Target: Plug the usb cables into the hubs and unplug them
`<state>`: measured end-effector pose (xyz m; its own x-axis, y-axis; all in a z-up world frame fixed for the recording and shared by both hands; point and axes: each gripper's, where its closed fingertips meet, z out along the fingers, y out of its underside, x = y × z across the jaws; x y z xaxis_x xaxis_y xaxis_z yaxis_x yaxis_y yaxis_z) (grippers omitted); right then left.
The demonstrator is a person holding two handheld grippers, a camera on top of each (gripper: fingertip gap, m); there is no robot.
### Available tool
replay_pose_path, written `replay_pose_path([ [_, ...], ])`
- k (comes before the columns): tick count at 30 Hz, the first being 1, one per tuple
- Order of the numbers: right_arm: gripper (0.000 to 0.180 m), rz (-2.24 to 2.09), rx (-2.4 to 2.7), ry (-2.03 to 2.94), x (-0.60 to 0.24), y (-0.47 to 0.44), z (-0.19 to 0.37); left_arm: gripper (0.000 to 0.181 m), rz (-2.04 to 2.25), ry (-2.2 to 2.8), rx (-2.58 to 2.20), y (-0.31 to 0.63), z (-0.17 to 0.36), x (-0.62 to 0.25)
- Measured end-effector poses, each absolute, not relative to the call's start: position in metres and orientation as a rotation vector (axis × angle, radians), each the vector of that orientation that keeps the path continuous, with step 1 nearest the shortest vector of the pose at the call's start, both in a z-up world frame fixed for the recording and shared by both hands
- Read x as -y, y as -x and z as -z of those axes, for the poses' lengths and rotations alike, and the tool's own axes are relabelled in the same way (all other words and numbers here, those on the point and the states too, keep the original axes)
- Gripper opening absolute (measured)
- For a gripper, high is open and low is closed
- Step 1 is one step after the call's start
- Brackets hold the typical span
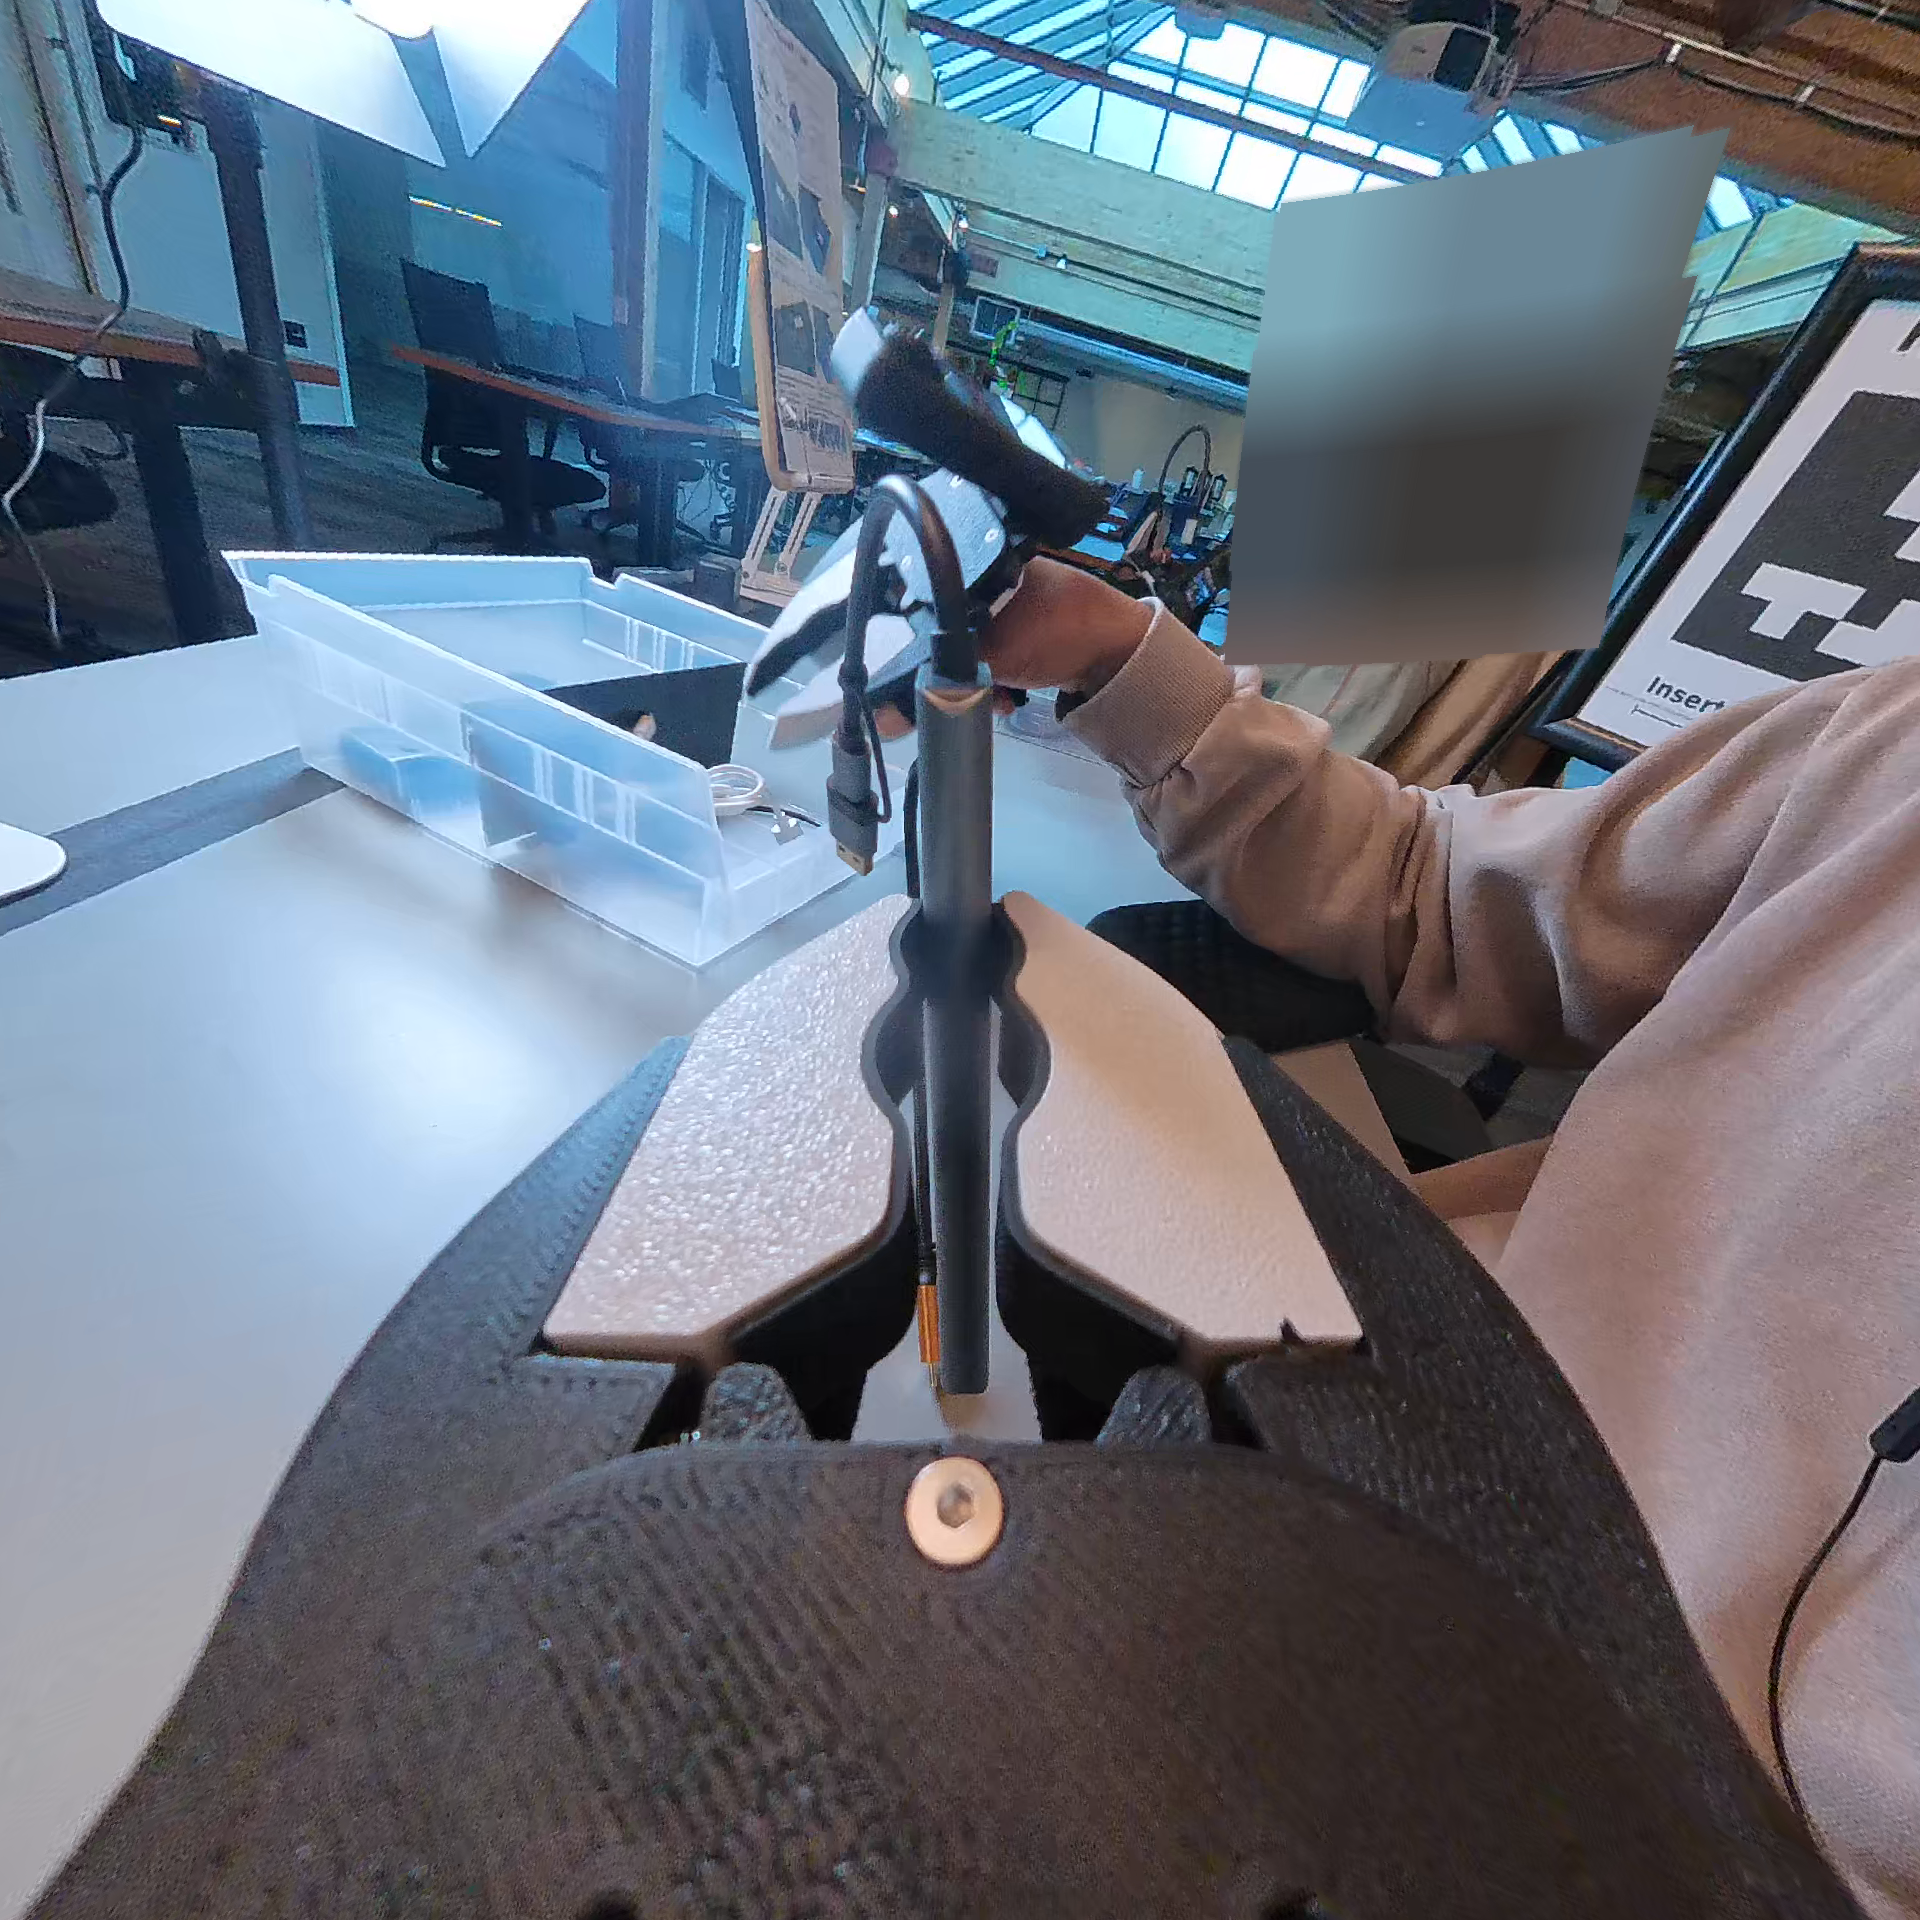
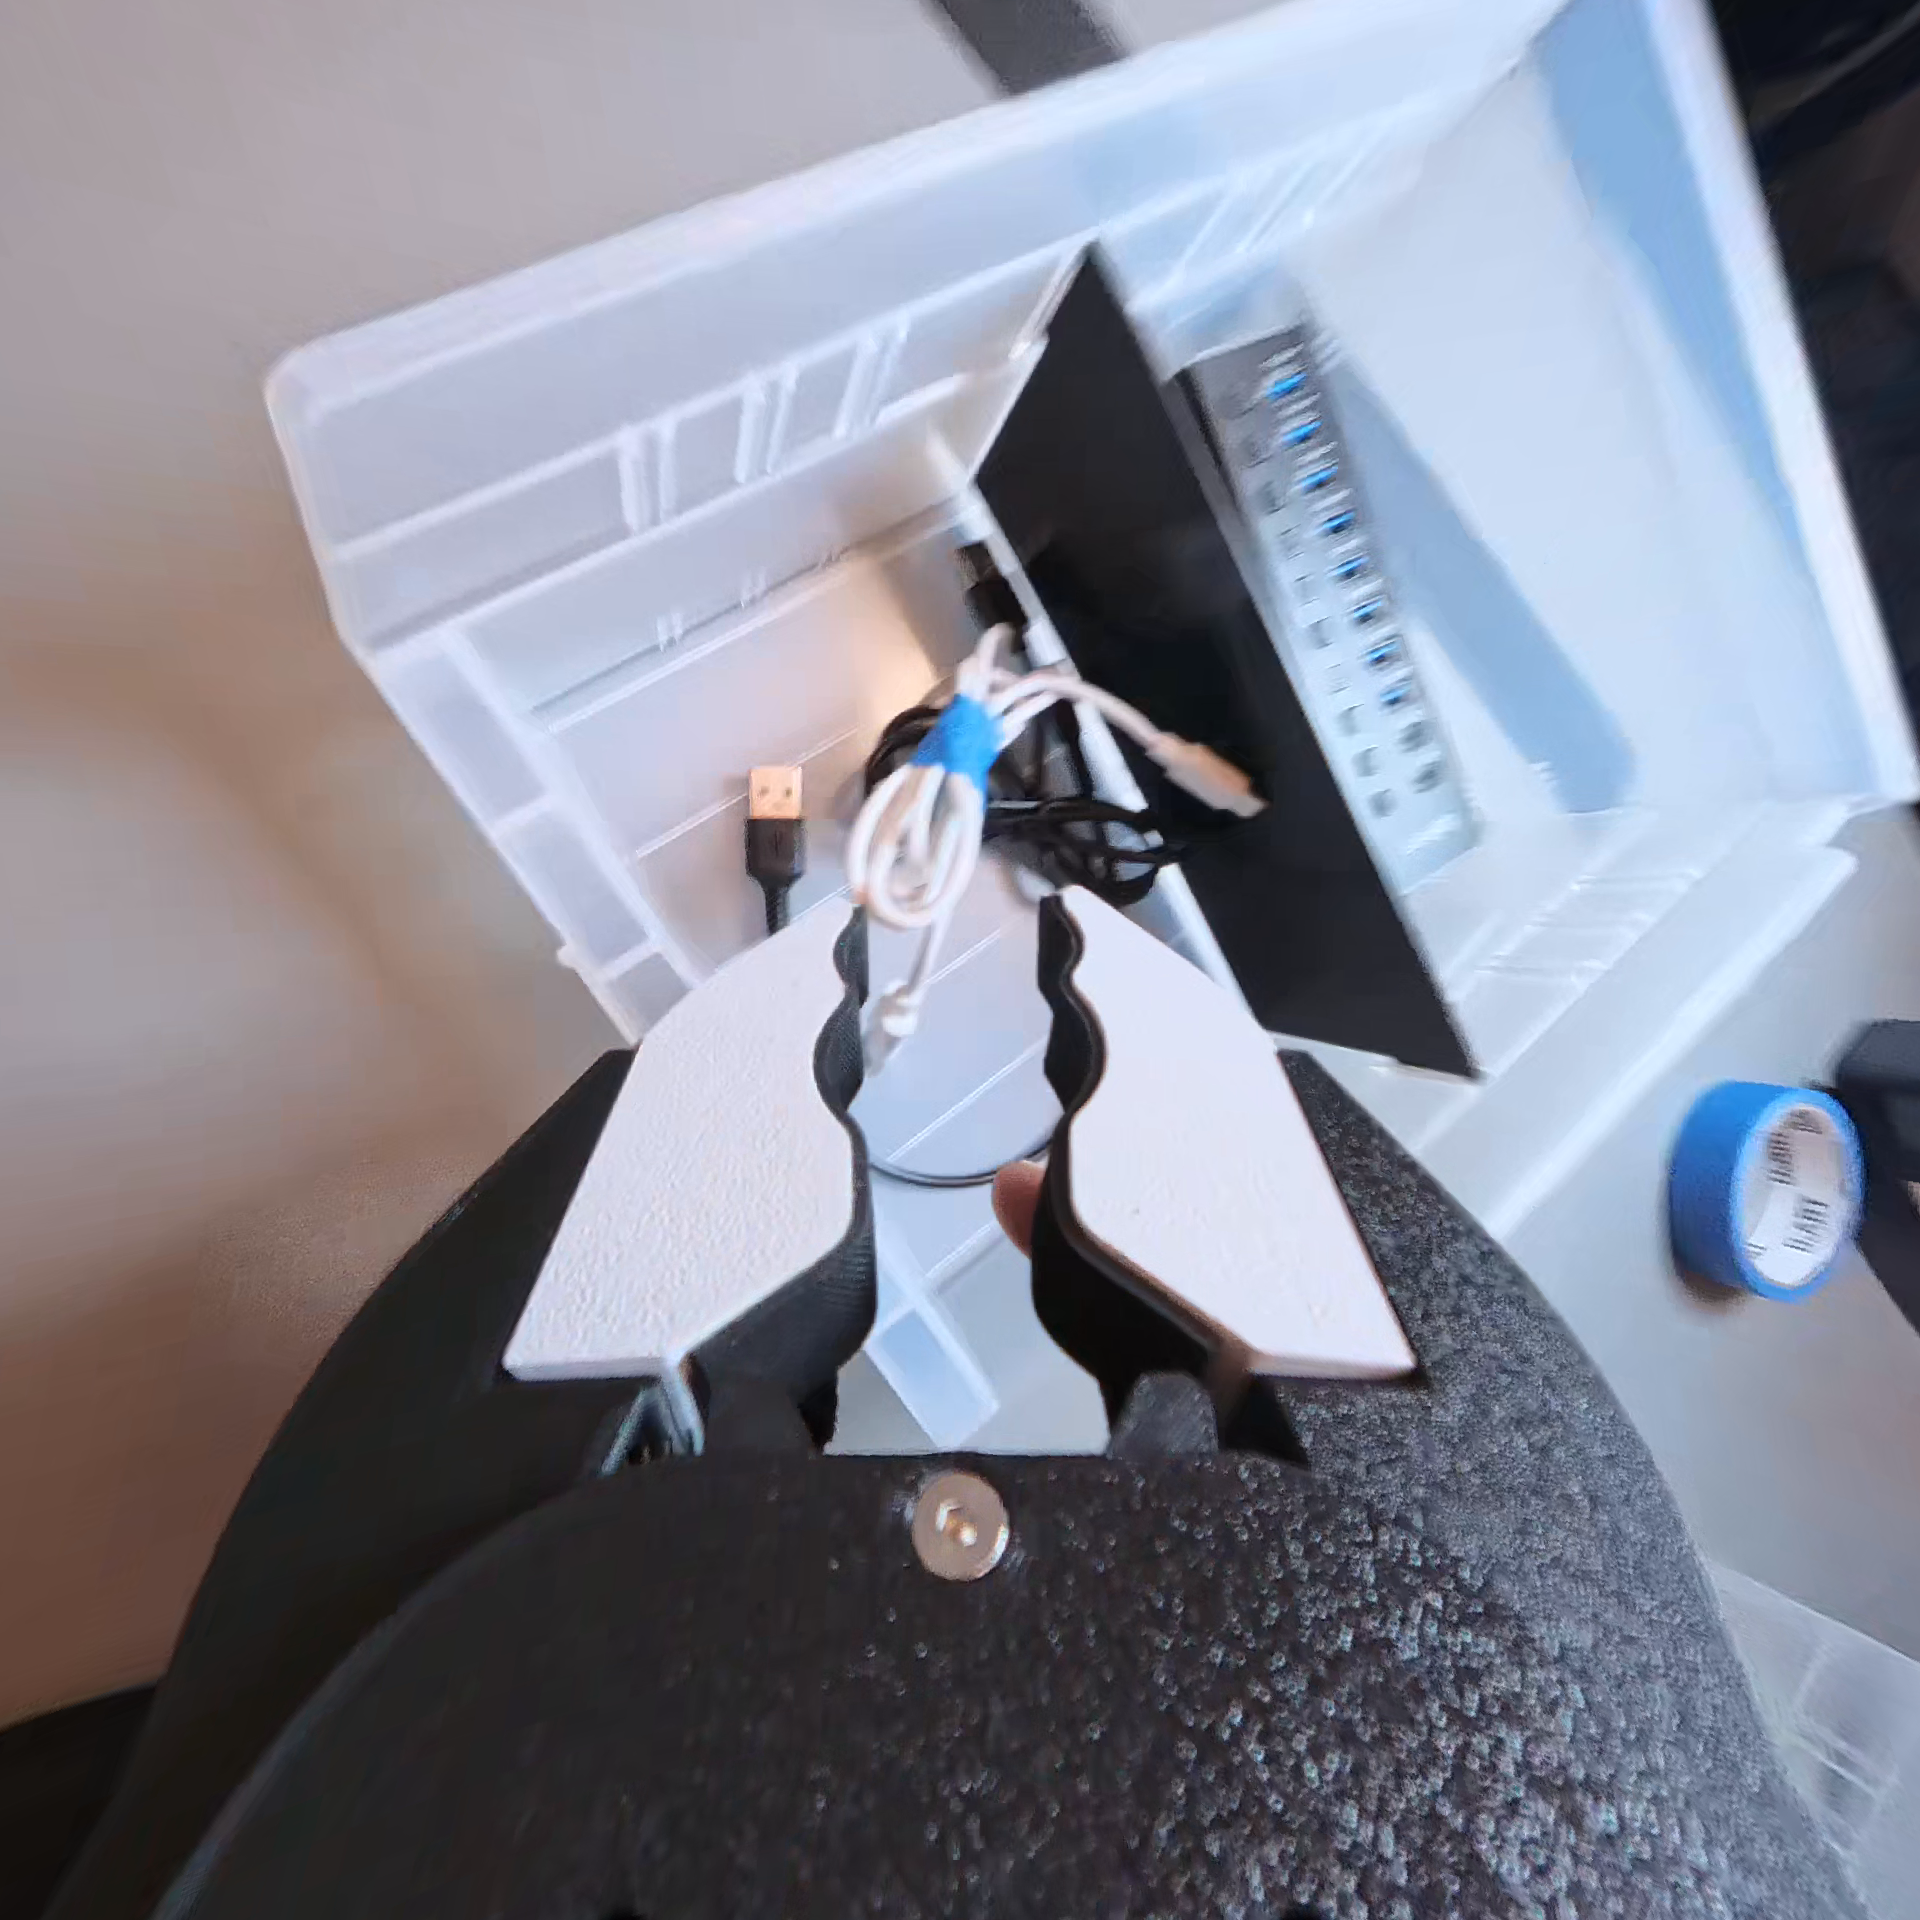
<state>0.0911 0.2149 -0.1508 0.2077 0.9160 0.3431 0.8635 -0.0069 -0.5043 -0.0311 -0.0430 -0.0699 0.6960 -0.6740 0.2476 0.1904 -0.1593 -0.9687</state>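
My left gripper [image 1: 956,914] is shut on a slim grey hub [image 1: 951,1039] and holds it upright above the table. The hub's own cable [image 1: 914,540] loops from its top end, and its USB plug [image 1: 857,821] hangs free beside it. My right gripper [image 2: 948,914] is open and empty above a clear tray [image 2: 623,312]. Under it lie a white cable bundle [image 2: 914,831] bound with blue tape, a black cable with a USB plug [image 2: 777,805] and a long hub with blue ports [image 2: 1340,613]. The right gripper also shows in the left wrist view [image 1: 805,691].
The clear tray [image 1: 416,566] stands on the white table [image 1: 260,1039]. A blue tape roll [image 2: 1766,1195] sits right of the tray. A person's sleeve [image 1: 1455,883] and a framed marker board [image 1: 1818,520] are on the right. Office desks and chairs stand behind. Spacing between my two grippers at the tips: around 30 cm.
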Motion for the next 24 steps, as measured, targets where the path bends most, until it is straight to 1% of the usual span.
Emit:
replay_pose_path([
  [1, 0.033, -0.102, 1.594, 1.816, -0.217, -0.09, 0.137, 0.011, 0.803, 1.555, -0.41, 0.03, 0.071, 0.043],
  [2, 0.034, -0.138, 1.56, 1.745, -0.214, -0.085, 0.121, 0.011, 0.813, 1.553, -0.408, 0.029, 0.072, 0.042],
  [4, 0.033, -0.351, 1.564, 1.578, -0.182, -0.066, 0.091, 0.011, 0.822, 1.552, -0.404, 0.026, 0.073, 0.041],
  [5, 0.032, -0.523, 1.605, 1.502, -0.152, -0.056, 0.079, 0.011, 0.817, 1.552, -0.403, 0.026, 0.073, 0.041],
  [7, 0.025, -0.884, 1.695, 1.331, -0.085, -0.041, 0.055, 0.011, 0.809, 1.552, -0.404, 0.025, 0.074, 0.04],
  [9, 0.023, -1.098, 1.795, 1.197, -0.03, -0.034, 0.044, 0.011, 0.804, 1.55, -0.405, 0.024, 0.075, 0.04],
  [11, 0.023, -1.122, 1.849, 1.111, 0.0, -0.024, 0.047, 0.011, 0.786, 1.559, -0.421, 0.022, 0.077, 0.039],
  [14, 0.023, -1.038, 1.936, 1.043, 0.021, -0.014, 0.067, 0.011, 0.734, 1.573, -0.475, 0.018, 0.082, 0.04],
  [19, 0.023, -0.941, 2.019, 1.043, 0.028, -0.007, 0.095, 0.011, 0.617, 1.629, -0.557, 0.014, 0.097, 0.038],
  [24, 0.023, -0.878, 2.023, 1.018, 0.028, -0.005, 0.1, 0.011, 0.508, 1.666, -0.668, 0.004, 0.11, 0.039],
])
